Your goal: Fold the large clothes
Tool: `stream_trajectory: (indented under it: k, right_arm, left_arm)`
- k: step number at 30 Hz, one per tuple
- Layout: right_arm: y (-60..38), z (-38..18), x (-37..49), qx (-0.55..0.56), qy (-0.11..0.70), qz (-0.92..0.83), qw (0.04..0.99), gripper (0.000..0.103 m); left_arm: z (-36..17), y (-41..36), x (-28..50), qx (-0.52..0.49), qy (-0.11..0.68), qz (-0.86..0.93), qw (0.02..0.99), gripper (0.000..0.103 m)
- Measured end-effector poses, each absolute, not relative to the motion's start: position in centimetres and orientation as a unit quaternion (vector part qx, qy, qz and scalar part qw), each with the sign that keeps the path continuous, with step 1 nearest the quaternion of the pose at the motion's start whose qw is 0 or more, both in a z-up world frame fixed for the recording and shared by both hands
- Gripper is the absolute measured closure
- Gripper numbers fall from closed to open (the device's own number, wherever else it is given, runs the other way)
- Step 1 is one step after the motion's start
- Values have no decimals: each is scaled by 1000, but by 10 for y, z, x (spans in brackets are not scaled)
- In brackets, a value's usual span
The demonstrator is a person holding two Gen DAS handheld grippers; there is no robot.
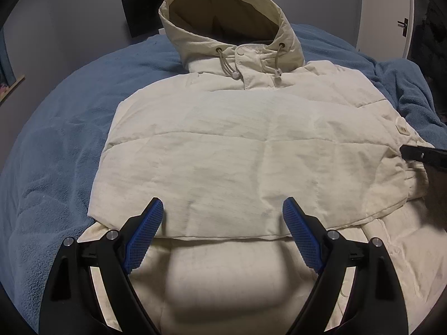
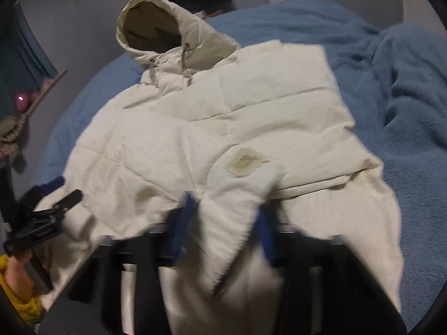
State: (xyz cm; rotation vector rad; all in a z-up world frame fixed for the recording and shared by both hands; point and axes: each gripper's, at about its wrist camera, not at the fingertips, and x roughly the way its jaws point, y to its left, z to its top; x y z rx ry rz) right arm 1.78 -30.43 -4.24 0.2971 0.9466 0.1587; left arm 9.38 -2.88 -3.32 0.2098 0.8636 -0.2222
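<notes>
One cream hooded puffer jacket lies face-up on the blue fleece blanket covering the bed, its hood at the far end and its hem nearest me, so the long axis runs straight away from both of my tools. From the left wrist view, my left gripper hangs with its blue pads spread wide either side of the near edge of a folded-over panel, touching nothing that I can make out; the garment lies directly ahead of and beneath it, centred. From the right wrist view, which is smeared by motion, my right gripper has a puffy wedge of cream fabric, what I take to be a sleeve end, between its blue pads, and the jaws are drawn narrow around it; I read that as a grip on the sleeve end, though the blur keeps me from seeing the pad contact cleanly. That sleeve sits on the jacket's right flank, just below a small pale patch, so the right hand is plainly the nearer one for carrying it across the body toward the left side. By my count: one jacket, one hood, two drawcords at the collar, one patch, one blanket, two grippers. My left hand, in a yellow cuff, shows at the edge of the right view.
</notes>
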Motion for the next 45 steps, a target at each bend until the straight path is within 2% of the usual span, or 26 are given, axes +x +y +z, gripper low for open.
stream_trajectory:
  k: [1,2,11,13,20,25,27,30,32,33,36,37,38,39,42,45]
  right_arm:
    - [-307,-39,15,147,444,74,881,92]
    - [-309,-36,13,147,437,70,885,96]
    - [-298,25,-2,58,333,29,941,99]
    - [-302,25,3,60,345,23,937,99]
    - [-317,-45,20,92,455,2,886,99]
    - [-318,-53,18,99,469,-1,877,98]
    - [-319,-54,18,102,466,-1,879,95]
    - [-321,-49,15,102,454,-10,885,79]
    - [-320,-41,13,102,440,-11,892,60]
    - [-320,-36,11,99,433,-10,896,57]
    - [-313,-19,12,80,417,4,906,50]
    - [-312,-13,13,76,415,13,907,47]
    - [-309,-9,15,71,413,21,908,44]
    - [-306,-2,18,60,412,36,908,42]
    - [-296,13,25,19,408,57,911,37]
    - [-291,23,40,13,411,75,908,34]
  left_arm:
    - [-33,-28,94,100,416,-107,897,19]
    - [-33,-28,94,100,416,-107,897,19]
    - [-29,-25,93,83,409,-112,902,19]
    - [-30,-25,94,84,411,-112,901,19]
    - [-35,-26,96,88,420,-111,897,19]
    - [-37,-26,98,89,426,-109,894,19]
    - [-38,-27,98,92,427,-107,893,19]
    - [-38,-28,97,95,425,-105,894,19]
    - [-33,-27,94,90,416,-108,899,19]
    - [-27,-24,92,80,412,-110,901,19]
    - [-6,-16,91,56,417,-120,899,19]
    - [9,-11,93,44,419,-130,897,15]
    - [23,-8,94,40,419,-137,897,7]
    - [39,-4,97,39,414,-142,898,6]
    - [97,7,107,68,374,-136,915,7]
    - [131,10,129,88,346,-125,926,7]
